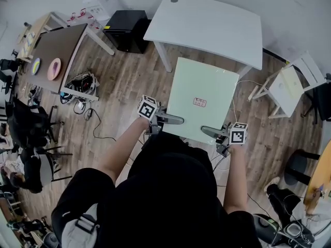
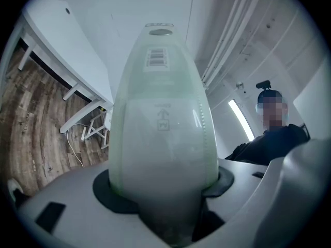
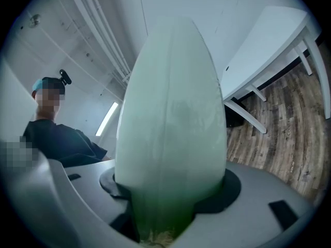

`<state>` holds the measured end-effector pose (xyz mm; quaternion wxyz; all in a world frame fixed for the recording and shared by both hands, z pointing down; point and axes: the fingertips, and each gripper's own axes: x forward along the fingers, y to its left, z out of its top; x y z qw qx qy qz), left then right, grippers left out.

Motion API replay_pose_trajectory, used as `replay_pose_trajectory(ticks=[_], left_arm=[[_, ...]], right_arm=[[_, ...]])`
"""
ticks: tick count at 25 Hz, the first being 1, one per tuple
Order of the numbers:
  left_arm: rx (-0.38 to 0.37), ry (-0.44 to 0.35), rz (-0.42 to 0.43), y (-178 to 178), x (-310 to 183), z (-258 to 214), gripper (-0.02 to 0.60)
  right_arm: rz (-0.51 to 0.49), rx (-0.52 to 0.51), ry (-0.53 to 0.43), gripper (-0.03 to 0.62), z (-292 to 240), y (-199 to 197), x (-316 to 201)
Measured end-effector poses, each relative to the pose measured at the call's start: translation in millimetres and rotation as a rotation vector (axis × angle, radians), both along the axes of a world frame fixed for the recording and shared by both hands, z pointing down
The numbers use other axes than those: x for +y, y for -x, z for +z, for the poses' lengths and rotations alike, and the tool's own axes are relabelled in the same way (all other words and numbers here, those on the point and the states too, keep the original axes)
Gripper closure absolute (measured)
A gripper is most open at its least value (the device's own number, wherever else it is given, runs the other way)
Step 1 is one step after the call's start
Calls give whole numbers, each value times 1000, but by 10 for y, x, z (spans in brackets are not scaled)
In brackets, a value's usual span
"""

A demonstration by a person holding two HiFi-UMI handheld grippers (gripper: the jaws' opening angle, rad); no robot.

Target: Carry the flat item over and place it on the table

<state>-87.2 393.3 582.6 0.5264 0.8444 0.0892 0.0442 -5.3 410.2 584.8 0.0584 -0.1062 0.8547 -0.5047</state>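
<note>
A flat pale green board (image 1: 204, 99) with a small pink label hangs level above the wooden floor, its far edge just short of the white table (image 1: 207, 27). My left gripper (image 1: 175, 120) is shut on the board's near edge at the left, and my right gripper (image 1: 211, 132) is shut on the same edge at the right. Seen edge-on, the board (image 2: 163, 118) fills the middle of the left gripper view and runs down into the left gripper (image 2: 165, 192). In the right gripper view the board (image 3: 170, 118) is likewise wedged in the right gripper (image 3: 168, 195).
A black cabinet (image 1: 126, 30) stands left of the white table. A brown table (image 1: 57, 50) with plates is at the far left, with bags and cables (image 1: 83, 87) on the floor beside it. A small white chair (image 1: 287, 87) stands at the right. Dark chairs line the left edge.
</note>
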Motion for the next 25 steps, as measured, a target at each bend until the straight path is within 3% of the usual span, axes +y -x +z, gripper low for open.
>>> replay_pose_trajectory(ticks=[4,8,11,25], left_arm=[[1,-1,10,-47,-100,110,281],[11,68,3,-153,-322,122,281],[10,77,13,-183,-579,128,282],[45,120,-1,-265,-2334,59,282]], right_arm=[[4,-3,22,298,82,-67,-97],[17,-5,67,298,123,-152,-318],[28,-2,80,298,130,-181,-572],[33,30,133,298,14,-272,-2335]])
